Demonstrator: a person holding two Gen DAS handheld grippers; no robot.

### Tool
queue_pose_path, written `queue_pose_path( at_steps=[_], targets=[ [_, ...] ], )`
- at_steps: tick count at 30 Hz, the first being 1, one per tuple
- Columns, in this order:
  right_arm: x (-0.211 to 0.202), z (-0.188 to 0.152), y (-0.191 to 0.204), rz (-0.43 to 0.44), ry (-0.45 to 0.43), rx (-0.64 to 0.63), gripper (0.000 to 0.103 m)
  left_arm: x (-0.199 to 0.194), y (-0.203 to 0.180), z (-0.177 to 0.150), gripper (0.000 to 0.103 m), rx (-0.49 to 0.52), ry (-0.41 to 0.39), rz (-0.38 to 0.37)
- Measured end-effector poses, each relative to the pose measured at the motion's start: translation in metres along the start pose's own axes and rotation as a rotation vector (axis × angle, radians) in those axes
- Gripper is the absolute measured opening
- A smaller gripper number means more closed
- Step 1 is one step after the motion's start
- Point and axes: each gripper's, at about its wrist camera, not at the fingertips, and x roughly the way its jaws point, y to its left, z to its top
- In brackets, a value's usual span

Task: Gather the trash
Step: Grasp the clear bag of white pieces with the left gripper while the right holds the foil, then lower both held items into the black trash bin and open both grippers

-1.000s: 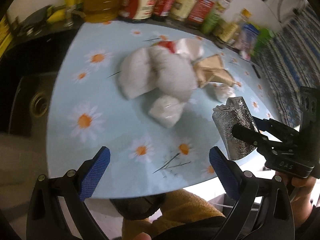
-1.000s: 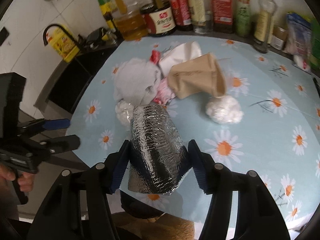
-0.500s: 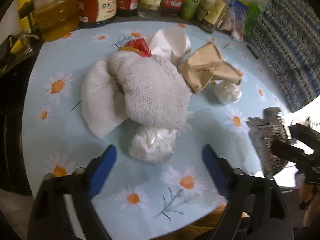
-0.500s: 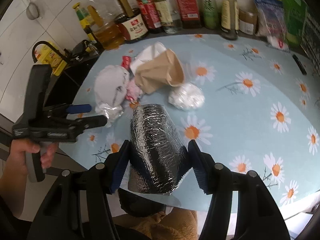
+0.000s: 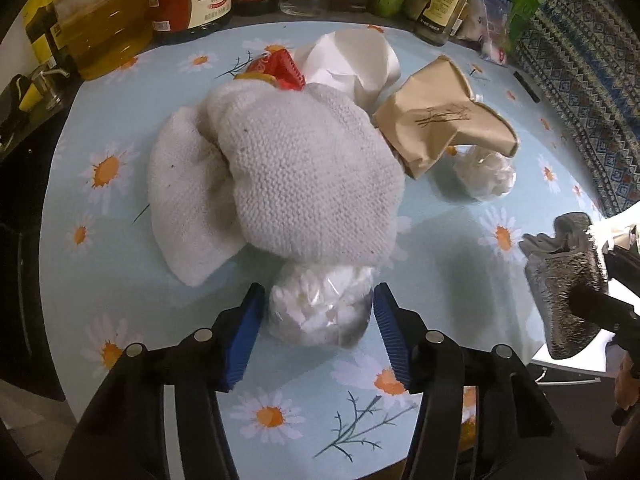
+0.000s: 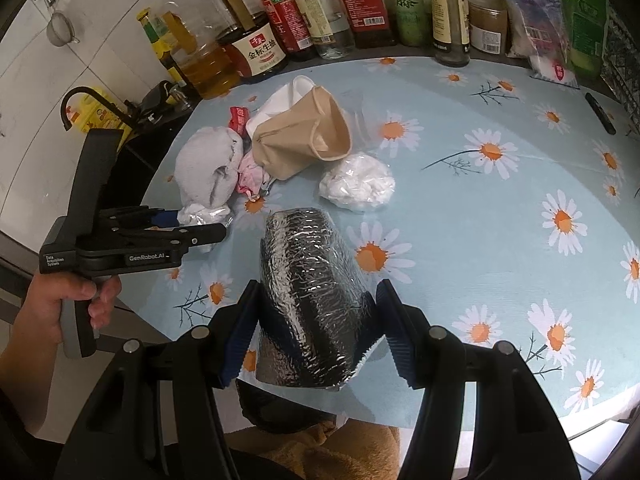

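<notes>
My left gripper point(image 5: 318, 312) has its blue pads on both sides of a crumpled clear plastic ball point(image 5: 320, 306) on the daisy tablecloth, touching or nearly touching it; it also shows in the right wrist view point(image 6: 200, 224). Behind the ball lies a grey knitted cloth point(image 5: 296, 176). A brown paper bag point(image 5: 436, 128), white paper point(image 5: 352, 60), a red wrapper point(image 5: 280, 68) and a second plastic ball point(image 5: 486, 174) lie beyond. My right gripper point(image 6: 316, 312) is shut on a silver foil bag point(image 6: 312, 292), held above the table's front edge; the foil bag also shows in the left wrist view point(image 5: 564, 288).
Sauce and oil bottles point(image 6: 256, 48) line the table's back edge. Snack packets point(image 6: 540, 28) stand at the back right. A black pen point(image 6: 600, 112) lies near the right edge. A sink tap point(image 6: 80, 100) is at the left. A pink crumpled wrapper point(image 6: 250, 176) lies beside the cloth.
My left gripper moved forward to the plastic ball and its jaws narrowed around it. My right gripper kept hold of the foil bag and shifted right.
</notes>
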Motion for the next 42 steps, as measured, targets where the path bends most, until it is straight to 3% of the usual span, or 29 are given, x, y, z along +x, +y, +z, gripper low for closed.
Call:
queue_pose_path(
  at_steps=[16, 29, 42],
  targets=[
    [0.001, -0.013, 0.033, 0.026, 0.0, -0.046, 0.059, -0.034, -0.001, -0.044, 0.053, -0.032, -0.034, -0.017],
    [0.0, -0.042, 0.098, 0.048, -0.003, -0.117, 0.059, -0.085, 0.004, -0.112, 0.053, -0.061, -0.095, -0.057],
    [0.017, -0.09, 0.142, 0.042, 0.059, -0.134, 0.06, -0.091, 0.017, -0.187, 0.053, -0.081, -0.056, -0.099]
  ],
)
